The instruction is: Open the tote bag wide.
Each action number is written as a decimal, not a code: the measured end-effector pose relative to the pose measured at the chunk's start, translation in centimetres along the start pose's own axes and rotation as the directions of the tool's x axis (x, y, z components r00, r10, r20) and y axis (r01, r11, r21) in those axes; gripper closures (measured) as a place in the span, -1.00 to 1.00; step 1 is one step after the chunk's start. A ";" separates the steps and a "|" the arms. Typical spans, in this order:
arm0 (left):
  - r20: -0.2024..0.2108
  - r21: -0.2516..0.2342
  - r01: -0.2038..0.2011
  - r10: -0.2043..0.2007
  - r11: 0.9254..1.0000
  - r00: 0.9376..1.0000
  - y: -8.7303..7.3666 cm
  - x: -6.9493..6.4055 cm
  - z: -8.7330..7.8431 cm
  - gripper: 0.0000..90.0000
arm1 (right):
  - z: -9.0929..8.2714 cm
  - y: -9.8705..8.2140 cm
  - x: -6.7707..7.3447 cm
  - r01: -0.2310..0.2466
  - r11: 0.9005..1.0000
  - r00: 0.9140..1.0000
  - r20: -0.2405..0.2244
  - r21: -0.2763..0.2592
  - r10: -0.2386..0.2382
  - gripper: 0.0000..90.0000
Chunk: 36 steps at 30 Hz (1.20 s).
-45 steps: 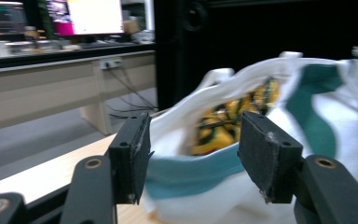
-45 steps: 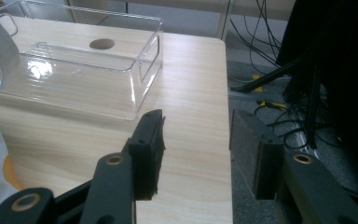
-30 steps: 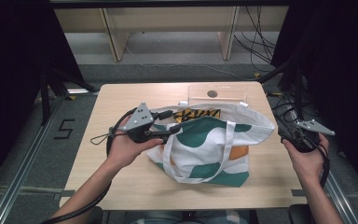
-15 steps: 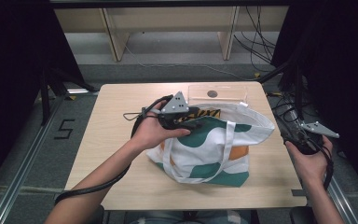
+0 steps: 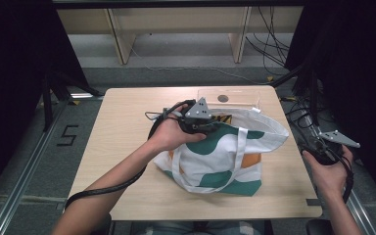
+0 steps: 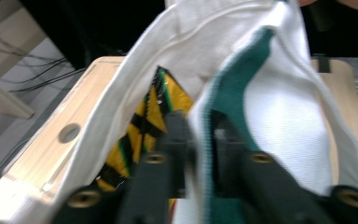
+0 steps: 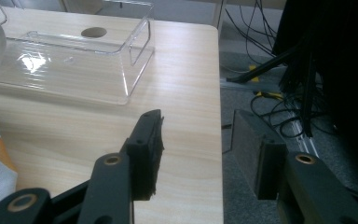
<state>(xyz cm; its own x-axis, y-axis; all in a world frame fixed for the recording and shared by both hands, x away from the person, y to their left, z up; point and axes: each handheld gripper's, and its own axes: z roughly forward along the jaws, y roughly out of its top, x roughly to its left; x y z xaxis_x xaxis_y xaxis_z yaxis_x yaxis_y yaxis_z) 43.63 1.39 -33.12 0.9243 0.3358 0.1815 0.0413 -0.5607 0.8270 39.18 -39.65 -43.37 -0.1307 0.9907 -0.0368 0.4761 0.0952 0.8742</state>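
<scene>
Pinching the tote's rim

Lying on the table (image 5: pixel 127 161), the white tote bag (image 5: pixel 225 156) holds a yellow-and-black packet (image 6: pixel 156 109) inside its mouth. The left gripper (image 6: pixel 200 135) has just closed its jaws on the bag's upper edge. The right gripper (image 7: pixel 198 149) hangs wide apart at the table's edge, near a clear tray (image 7: pixel 74 60).

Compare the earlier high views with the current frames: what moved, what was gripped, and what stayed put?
The left gripper swung from the tote bag's left side to its open rim; its jaws have just been closing and now pinch the rim fabric. The right gripper stayed open beside the table; the bag stayed put.
</scene>
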 end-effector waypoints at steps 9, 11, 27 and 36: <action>0.018 0.027 -0.034 0.033 0.999 0.999 0.9 -1.3 -1.3 0.90 | 0.3 0.1 0.1 -0.008 1.000 1.000 -0.013 0.012 0.008 0.20; 0.031 0.022 -0.017 0.016 1.000 0.999 0.9 -1.7 -1.4 0.90 | 0.4 0.1 0.1 -0.004 1.000 1.000 -0.011 0.006 0.004 0.20; 0.086 0.034 0.017 -0.020 0.999 0.996 -0.4 -3.9 -1.7 0.90 | 0.8 0.2 0.3 0.001 1.000 1.000 -0.024 0.007 -0.001 0.19; 0.123 0.037 0.017 -0.021 0.999 0.992 -1.3 -5.1 -1.3 0.89 | 0.9 0.0 0.8 -0.044 0.999 0.999 -0.015 0.024 0.044 0.19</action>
<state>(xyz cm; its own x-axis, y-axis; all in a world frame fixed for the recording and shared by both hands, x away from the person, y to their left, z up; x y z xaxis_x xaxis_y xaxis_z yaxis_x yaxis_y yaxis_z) 38.37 1.38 -34.45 0.9630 0.2515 0.0971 0.0706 -0.5826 0.8097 39.89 -38.79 -43.83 -0.1225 0.9924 0.0090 0.5021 0.0542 0.8631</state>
